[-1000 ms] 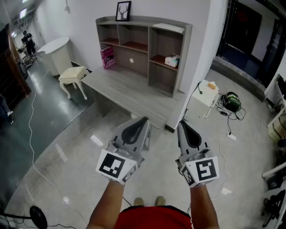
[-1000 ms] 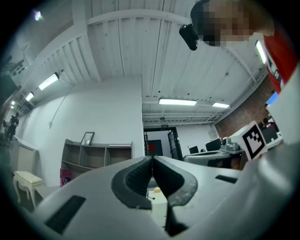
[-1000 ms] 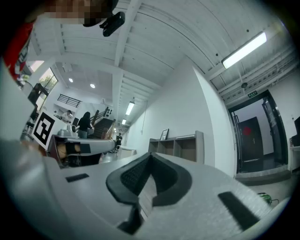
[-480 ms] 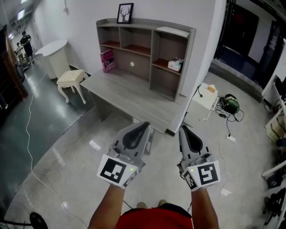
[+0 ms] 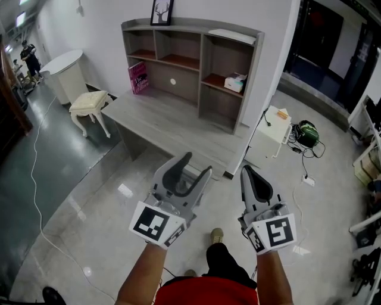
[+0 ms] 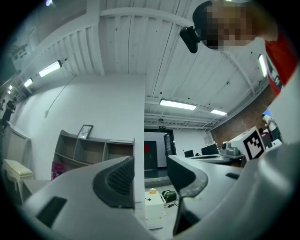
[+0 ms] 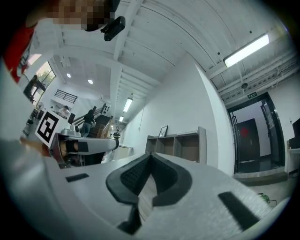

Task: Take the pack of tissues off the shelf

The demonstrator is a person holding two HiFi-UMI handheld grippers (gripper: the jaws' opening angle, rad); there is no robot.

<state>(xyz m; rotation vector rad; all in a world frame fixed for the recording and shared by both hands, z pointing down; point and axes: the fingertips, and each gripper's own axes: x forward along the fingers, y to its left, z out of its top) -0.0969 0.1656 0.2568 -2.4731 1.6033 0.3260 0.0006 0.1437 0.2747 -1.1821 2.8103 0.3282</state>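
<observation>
A pale pack of tissues [image 5: 236,82] lies on the middle board of the right compartment of a grey shelf unit [image 5: 205,52] against the white wall. Both grippers hang over the floor well short of the desk. My left gripper [image 5: 196,164] has its jaws opening, with nothing between them; in the left gripper view [image 6: 150,176] the gap shows the far room. My right gripper [image 5: 249,173] is shut and holds nothing; in the right gripper view [image 7: 149,176] its pads meet.
A grey desk [image 5: 172,128] runs below the shelf. A pink book [image 5: 138,77] leans in the lower left bay; a framed picture [image 5: 161,12] stands on top. A cream stool [image 5: 89,102], a round white table [image 5: 65,62], a white box [image 5: 269,134] and cables lie around.
The left gripper's jaws have come apart; they were shut before. I have stepped closer to the desk, and one foot is now forward. The right gripper stays shut.
</observation>
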